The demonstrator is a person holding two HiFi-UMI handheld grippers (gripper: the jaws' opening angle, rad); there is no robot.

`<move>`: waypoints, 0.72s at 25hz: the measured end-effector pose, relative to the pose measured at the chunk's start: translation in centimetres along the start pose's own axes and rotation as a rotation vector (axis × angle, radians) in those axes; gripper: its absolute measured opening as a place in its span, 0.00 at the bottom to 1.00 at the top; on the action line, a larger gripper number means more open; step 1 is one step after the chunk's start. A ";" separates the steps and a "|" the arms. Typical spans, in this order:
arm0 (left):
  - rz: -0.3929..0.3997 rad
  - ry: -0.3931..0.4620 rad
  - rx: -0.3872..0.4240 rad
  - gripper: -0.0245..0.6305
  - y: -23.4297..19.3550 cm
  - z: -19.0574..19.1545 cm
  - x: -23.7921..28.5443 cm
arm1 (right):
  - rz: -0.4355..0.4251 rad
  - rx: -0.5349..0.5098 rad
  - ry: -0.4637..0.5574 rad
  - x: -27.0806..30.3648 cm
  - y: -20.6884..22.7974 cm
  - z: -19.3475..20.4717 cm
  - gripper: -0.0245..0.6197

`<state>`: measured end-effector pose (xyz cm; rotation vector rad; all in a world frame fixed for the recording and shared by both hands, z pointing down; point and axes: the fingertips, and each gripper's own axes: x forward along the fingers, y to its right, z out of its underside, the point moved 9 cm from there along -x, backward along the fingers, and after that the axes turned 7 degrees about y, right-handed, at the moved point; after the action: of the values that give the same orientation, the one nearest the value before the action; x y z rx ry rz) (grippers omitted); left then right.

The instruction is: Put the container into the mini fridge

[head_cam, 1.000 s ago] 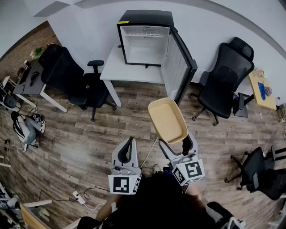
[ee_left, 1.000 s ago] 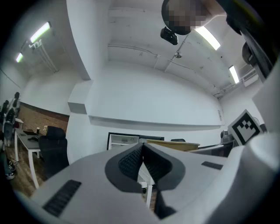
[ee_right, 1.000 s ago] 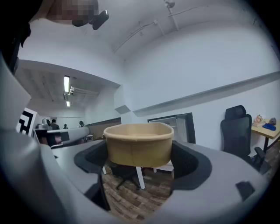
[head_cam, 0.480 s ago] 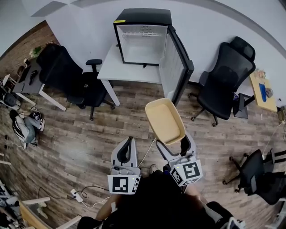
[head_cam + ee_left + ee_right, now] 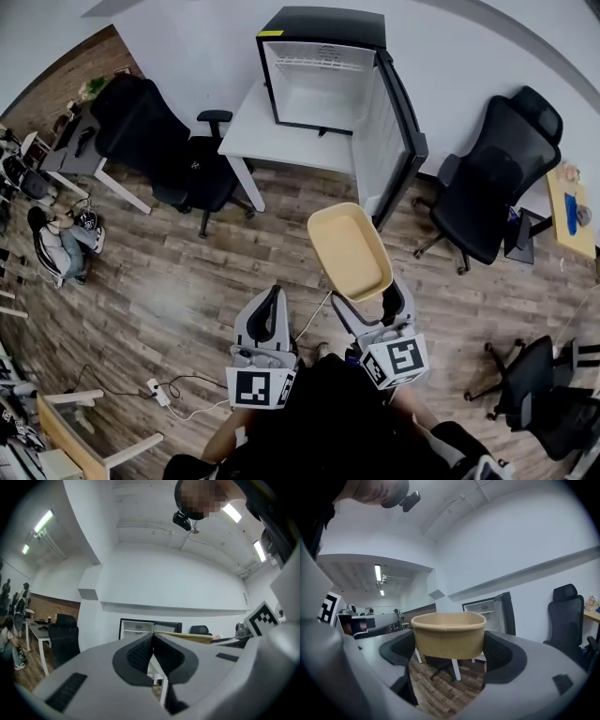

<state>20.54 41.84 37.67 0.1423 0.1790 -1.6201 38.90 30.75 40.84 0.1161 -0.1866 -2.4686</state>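
Observation:
An empty tan paper container (image 5: 350, 250) is held above the wooden floor, its near end between the jaws of my right gripper (image 5: 367, 302), which is shut on it. Through the right gripper view the container (image 5: 449, 635) fills the gap between the dark pads. My left gripper (image 5: 269, 313) hangs to its left, shut and empty, its pads (image 5: 152, 652) pressed together. The black mini fridge (image 5: 323, 70) stands on a white table (image 5: 258, 131) ahead, its door (image 5: 394, 136) swung open to the right and its white inside bare. The fridge (image 5: 487, 610) also shows behind the container.
A black office chair (image 5: 155, 150) stands left of the table and another (image 5: 492, 183) right of the fridge door. A third chair (image 5: 539, 394) sits at the lower right. A power strip and cables (image 5: 164, 394) lie on the floor at the lower left. Desks line the left edge.
The view has shifted so the fridge and table sit a little further right and nearer. Both grippers and the held container keep their places.

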 end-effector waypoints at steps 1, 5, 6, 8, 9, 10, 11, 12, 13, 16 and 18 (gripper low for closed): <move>-0.006 -0.001 0.000 0.05 -0.4 0.2 0.5 | -0.004 0.002 -0.001 0.7 0.2 0.0 0.75; -0.014 -0.010 -0.006 0.05 -2.7 1.2 2.8 | -0.009 -0.001 -0.006 3.9 0.5 0.3 0.75; -0.012 -0.012 -0.010 0.05 -3.5 1.6 3.5 | -0.005 -0.001 -0.007 4.8 0.6 0.4 0.75; -0.001 -0.013 -0.017 0.05 -5.2 2.1 5.0 | 0.005 -0.001 -0.009 6.8 0.6 0.5 0.75; 0.007 -0.012 -0.022 0.05 -6.3 2.3 5.8 | 0.012 -0.003 -0.010 8.0 0.5 0.5 0.75; 0.015 -0.010 -0.027 0.05 -7.4 2.4 6.6 | 0.020 -0.006 -0.009 9.2 0.3 0.5 0.75; 0.024 -0.008 -0.033 0.05 -8.6 2.6 7.5 | 0.030 -0.011 -0.008 10.5 0.1 0.5 0.75; 0.033 -0.006 -0.038 0.05 -9.9 2.7 8.5 | 0.041 -0.016 -0.006 11.8 -0.1 0.4 0.75; 0.042 -0.004 -0.041 0.05 -11.2 2.8 9.4 | 0.053 -0.020 -0.003 13.2 -0.3 0.4 0.75; 0.076 0.000 -0.043 0.05 -15.2 3.1 12.0 | 0.088 -0.030 0.000 17.3 -1.3 0.5 0.75; 0.100 0.001 -0.044 0.05 -18.0 3.1 13.6 | 0.108 -0.033 -0.001 20.0 -2.1 0.6 0.75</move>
<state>1.87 28.82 38.46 0.1168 0.2046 -1.5153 21.82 20.04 40.39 0.0888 -0.1485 -2.3626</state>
